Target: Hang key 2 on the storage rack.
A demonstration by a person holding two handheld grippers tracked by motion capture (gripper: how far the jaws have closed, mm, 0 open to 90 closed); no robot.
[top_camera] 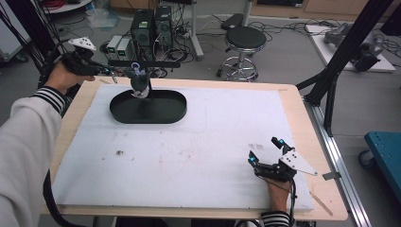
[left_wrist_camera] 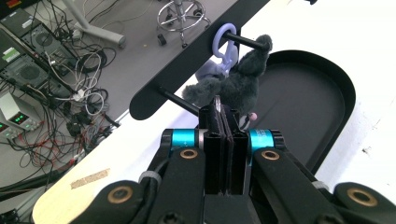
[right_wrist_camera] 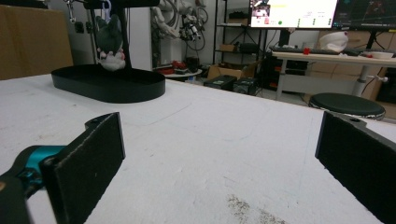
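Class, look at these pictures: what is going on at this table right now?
A person works with two hand-held grippers. The left gripper has its jaws shut at a grey plush toy, which hangs by a lilac clip from a peg of a black stand with an oval base tray. Whether it pinches the fur is hard to tell. The right gripper rests open on the white table cover, apart from the stand.

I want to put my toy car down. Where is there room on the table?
The wide white mat is bare between the black tray and the right tool. It is crowded at the tray, where the left tool meets the hanging plush toy.
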